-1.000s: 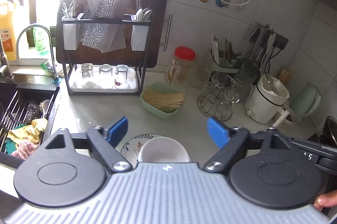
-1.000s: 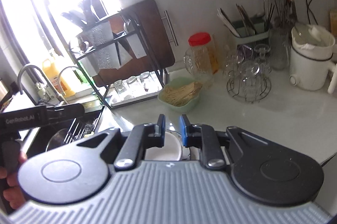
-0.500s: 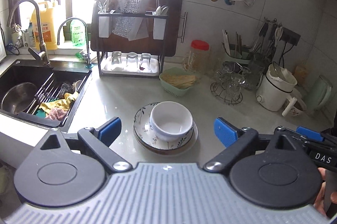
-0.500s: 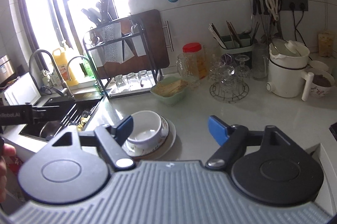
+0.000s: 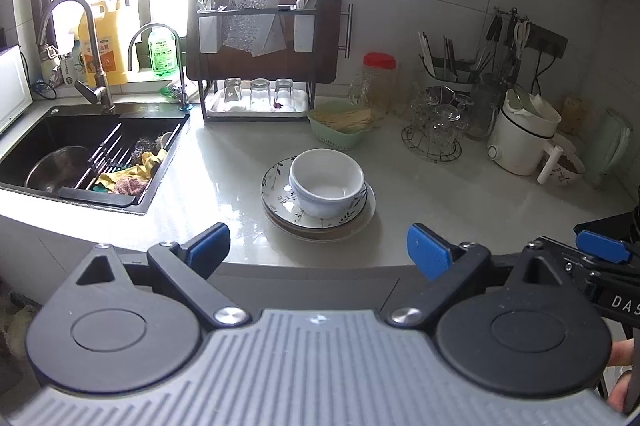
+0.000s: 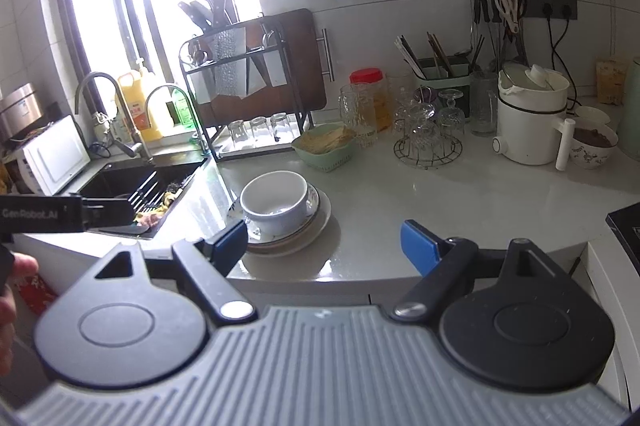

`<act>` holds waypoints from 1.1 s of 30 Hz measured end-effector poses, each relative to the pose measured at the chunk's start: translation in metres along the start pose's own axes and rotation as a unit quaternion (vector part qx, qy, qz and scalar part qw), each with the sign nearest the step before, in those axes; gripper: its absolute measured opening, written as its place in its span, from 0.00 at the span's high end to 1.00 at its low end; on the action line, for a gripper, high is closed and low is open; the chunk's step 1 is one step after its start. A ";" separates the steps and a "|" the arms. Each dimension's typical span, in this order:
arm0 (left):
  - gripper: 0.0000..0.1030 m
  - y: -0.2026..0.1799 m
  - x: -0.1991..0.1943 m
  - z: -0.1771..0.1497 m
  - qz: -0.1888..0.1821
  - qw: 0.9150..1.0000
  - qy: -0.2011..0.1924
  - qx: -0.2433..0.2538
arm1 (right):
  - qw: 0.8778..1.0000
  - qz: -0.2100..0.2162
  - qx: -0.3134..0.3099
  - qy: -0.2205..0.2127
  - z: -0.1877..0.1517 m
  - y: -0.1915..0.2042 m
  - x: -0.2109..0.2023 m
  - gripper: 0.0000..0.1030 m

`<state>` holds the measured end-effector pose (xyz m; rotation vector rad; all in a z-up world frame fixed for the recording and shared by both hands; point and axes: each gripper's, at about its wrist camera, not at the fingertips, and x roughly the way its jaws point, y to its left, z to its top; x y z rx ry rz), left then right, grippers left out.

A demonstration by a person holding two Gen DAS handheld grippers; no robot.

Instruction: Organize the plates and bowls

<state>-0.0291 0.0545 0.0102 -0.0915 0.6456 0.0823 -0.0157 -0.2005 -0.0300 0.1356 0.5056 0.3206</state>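
White bowl [image 5: 326, 182] sits empty on stacked plates [image 5: 320, 214] near the counter [image 5: 440, 210] front edge. Green basket [image 5: 340, 126] behind holds pale strips, unclear what. Sink [image 5: 80, 154] holds a pot and rags, partly hidden. Left gripper [image 5: 318, 246] and right gripper [image 6: 324, 242] both wide apart, holding nothing.

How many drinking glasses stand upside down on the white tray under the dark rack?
3, in one row on the white tray: left glass, middle glass, right glass. None seem hidden.
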 end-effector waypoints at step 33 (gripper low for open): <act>0.05 -0.019 -0.049 -0.044 -0.005 1.000 -0.003 -0.001 | 1.000 0.007 0.006 -0.023 -0.028 -0.013 -0.045 0.17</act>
